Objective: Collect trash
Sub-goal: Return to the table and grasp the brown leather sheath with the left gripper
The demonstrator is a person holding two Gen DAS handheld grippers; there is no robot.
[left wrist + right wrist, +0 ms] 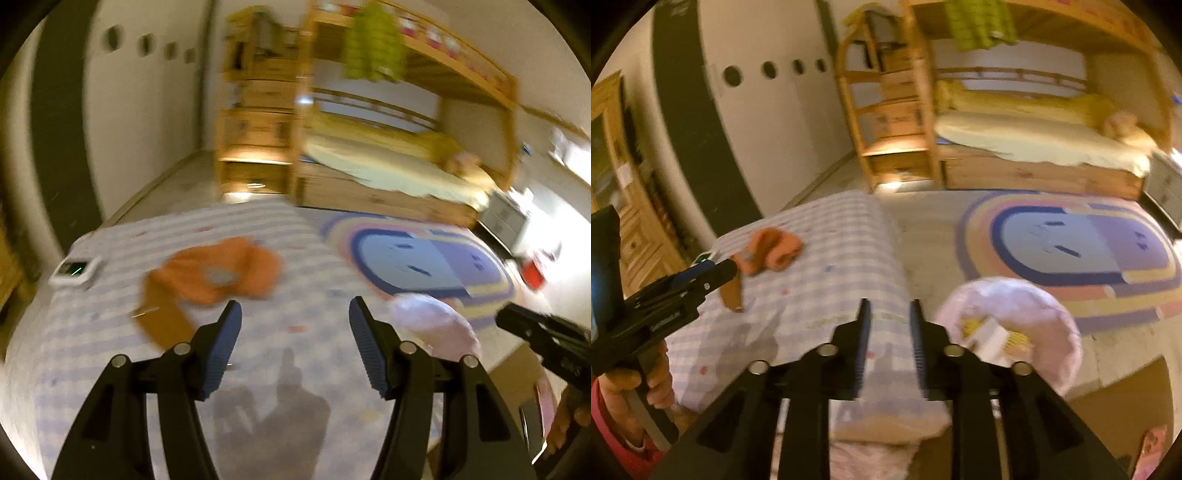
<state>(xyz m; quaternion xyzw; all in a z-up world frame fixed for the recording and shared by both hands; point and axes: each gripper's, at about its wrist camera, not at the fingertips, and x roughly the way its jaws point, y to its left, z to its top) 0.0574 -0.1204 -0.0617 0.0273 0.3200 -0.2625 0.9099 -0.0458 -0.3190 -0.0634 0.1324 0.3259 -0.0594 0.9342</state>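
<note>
The search for trash is on. The left gripper hovers over the checked bed, jaws spread wide and empty; the right gripper has jaws apart, nothing between. A crumpled orange wrapper lies ahead; the soft pink bin sits on the floor beside the bed. Next, probably reach and pinch the wrapper.

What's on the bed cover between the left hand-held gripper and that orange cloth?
Nothing: in the left wrist view, only bare checked bed cover lies between the open left hand-held gripper and the orange cloth.
</note>
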